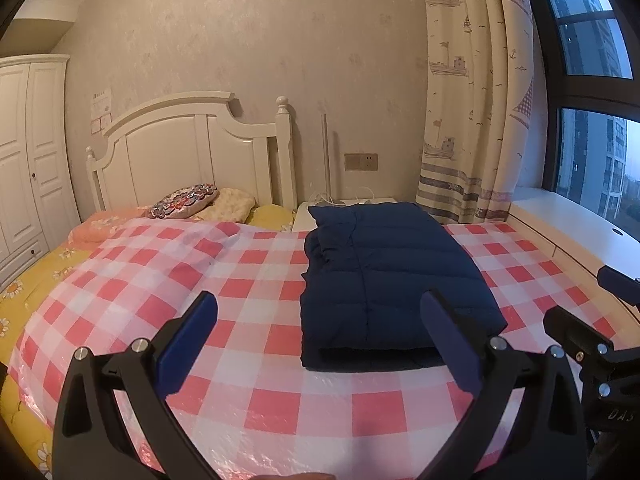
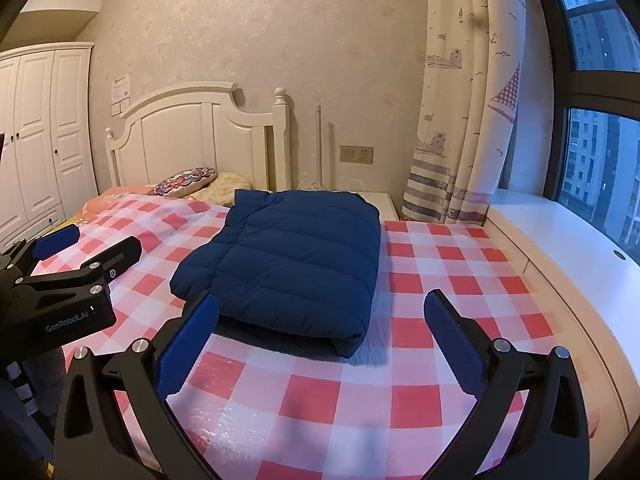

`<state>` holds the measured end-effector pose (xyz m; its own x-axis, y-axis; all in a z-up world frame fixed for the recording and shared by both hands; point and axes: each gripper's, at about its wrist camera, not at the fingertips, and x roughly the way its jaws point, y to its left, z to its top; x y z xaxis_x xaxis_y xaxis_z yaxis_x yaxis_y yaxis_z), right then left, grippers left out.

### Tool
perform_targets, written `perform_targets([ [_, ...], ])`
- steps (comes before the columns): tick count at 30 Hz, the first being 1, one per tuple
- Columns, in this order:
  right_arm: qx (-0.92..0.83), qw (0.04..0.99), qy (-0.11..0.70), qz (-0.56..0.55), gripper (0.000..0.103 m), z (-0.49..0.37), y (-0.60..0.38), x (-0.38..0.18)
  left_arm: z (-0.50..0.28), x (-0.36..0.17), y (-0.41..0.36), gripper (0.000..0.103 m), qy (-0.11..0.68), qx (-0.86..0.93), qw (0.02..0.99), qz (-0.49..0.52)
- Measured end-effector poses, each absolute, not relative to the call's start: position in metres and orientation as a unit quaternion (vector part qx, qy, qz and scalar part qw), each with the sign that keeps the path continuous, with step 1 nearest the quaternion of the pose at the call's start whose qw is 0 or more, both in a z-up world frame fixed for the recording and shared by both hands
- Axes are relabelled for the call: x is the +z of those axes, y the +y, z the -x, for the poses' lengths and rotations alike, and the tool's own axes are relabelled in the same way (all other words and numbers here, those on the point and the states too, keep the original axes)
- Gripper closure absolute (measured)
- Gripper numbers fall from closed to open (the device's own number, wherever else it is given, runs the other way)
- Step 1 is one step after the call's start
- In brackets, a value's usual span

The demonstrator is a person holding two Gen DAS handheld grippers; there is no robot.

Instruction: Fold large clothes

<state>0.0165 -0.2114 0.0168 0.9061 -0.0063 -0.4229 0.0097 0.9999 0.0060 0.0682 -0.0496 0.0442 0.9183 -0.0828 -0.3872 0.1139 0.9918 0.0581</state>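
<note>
I see the navy puffer jacket [image 1: 394, 280] lying folded into a flat rectangle on the red-and-white checked cover [image 1: 256, 280] of the bed, toward its far right side, near the white nightstand [image 1: 304, 216]. My left gripper [image 1: 320, 332] hovers over the near edge of the bed with its jaws spread wide, gripping nothing. My right gripper [image 2: 320, 332] likewise hangs wide apart and empty, just short of the jacket's near fold.

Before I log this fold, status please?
Both hand-held grippers, left and right, open, empty. Blue jacket folded on checked cover. Nothing in the way.
</note>
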Motion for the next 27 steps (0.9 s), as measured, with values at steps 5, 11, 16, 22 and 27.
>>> perform_targets([
  [5, -0.002, 0.976, 0.216, -0.003, 0.004, -0.0165, -0.2093, 0.0166, -0.0692, 0.042, -0.0492, 0.002, 0.203, -0.053, 0.977, -0.035],
  [11, 0.0, 0.976, 0.216, -0.003, 0.004, -0.0168, -0.2094, 0.0164, -0.0693, 0.0417, -0.0479, 0.002, 0.205, -0.052, 0.977, -0.033],
  [16, 0.0, 0.976, 0.216, -0.003, 0.004, -0.0168, -0.2081, 0.0162, -0.0692, 0.0415, -0.0475, 0.002, 0.205, -0.053, 0.977, -0.033],
  [22, 0.0, 0.976, 0.217, -0.003, 0.004, -0.017, -0.208, 0.016, -0.068, 0.0394, -0.0479, 0.002, 0.207, -0.054, 0.976, -0.035],
  [27, 0.004, 0.976, 0.219, -0.003, 0.004, -0.0178, -0.2077, 0.0143, -0.0674, 0.0391, -0.0482, 0.002, 0.208, -0.054, 0.976, -0.034],
])
